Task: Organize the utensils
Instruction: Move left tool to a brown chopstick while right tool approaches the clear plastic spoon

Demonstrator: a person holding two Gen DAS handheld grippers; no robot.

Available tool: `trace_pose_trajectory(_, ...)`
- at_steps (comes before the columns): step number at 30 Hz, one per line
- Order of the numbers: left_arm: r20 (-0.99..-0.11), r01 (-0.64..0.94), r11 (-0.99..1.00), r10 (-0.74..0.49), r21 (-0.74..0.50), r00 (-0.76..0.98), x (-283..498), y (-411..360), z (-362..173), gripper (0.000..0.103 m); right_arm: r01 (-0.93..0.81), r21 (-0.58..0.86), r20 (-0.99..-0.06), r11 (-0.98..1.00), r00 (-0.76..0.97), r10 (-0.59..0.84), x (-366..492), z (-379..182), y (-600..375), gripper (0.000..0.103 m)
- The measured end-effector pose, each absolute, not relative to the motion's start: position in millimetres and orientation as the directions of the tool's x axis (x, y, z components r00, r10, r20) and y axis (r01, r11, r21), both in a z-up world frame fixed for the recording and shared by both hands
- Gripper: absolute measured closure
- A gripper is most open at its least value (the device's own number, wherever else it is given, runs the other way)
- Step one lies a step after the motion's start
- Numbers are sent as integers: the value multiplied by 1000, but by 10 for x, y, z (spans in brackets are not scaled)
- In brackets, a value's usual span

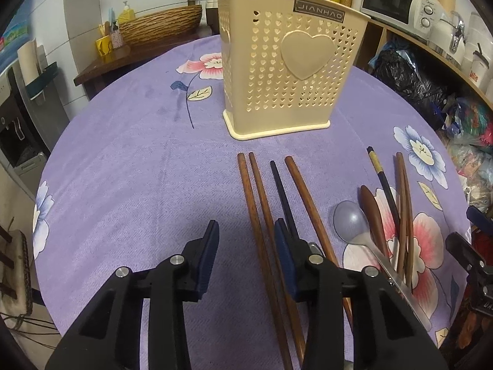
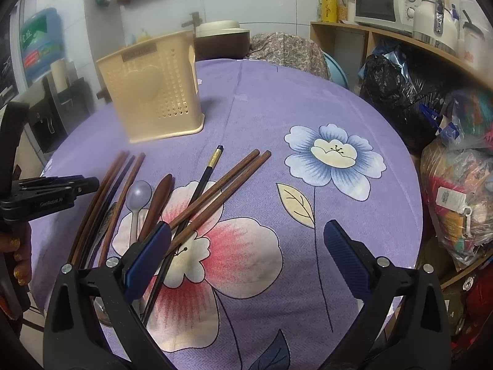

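A cream perforated utensil holder (image 1: 283, 61) (image 2: 154, 92) stands upright on the purple floral tablecloth (image 1: 138, 169). In front of it lie two brown chopsticks (image 1: 249, 191), a dark chopstick (image 1: 282, 191) and another brown one (image 1: 303, 191). My left gripper (image 1: 246, 228) hangs open over them, with the two brown ones between its fingers. Further right lie a grey spoon (image 1: 349, 219) (image 2: 140, 192), a wooden spoon (image 2: 160, 194), a black gold-banded chopstick (image 2: 209, 169) and a brown pair (image 2: 228, 178). My right gripper (image 2: 248, 228) is open and holds nothing, its left finger above the pair's near ends.
The table edge curves close on the right. Beyond it sit a black bag (image 2: 397, 92) and plastic bags (image 2: 456, 203) under a shelf with a microwave (image 2: 385, 3). A hand (image 2: 18, 246) holds the left gripper (image 2: 89, 185). A basin and bottles stand behind the holder.
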State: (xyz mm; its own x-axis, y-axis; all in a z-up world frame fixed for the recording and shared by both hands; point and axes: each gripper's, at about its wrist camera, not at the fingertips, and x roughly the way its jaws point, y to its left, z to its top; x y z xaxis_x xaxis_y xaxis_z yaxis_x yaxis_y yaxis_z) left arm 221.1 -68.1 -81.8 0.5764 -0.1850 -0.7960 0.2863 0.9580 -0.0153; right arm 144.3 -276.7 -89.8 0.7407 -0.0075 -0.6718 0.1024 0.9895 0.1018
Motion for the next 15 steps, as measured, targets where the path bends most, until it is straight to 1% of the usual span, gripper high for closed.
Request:
trace_pose_trajectory(2,-802,285,959,-173,-4,571,2231,-695,-846,71,101,103,-672,990,741,-6,1444,-901,-2763,5)
trace_pose_trajectory(6,-811,280,960,-161,3,563,2260,-690,-887,73,99,96,-667,990,745,-10,1438,-888,-2745,5)
trace_pose_trajectory(10,-814,280,960,-162,1,558,2280,-676,-915,73,96,93,-666,991,746,-10,1443,-884,-2732,5)
trace_pose_trajectory(15,-811,295,954,-133,51,570,2352,-721,-926,73,89,87,-666,992,746,-8,1460,-872,-2695,5)
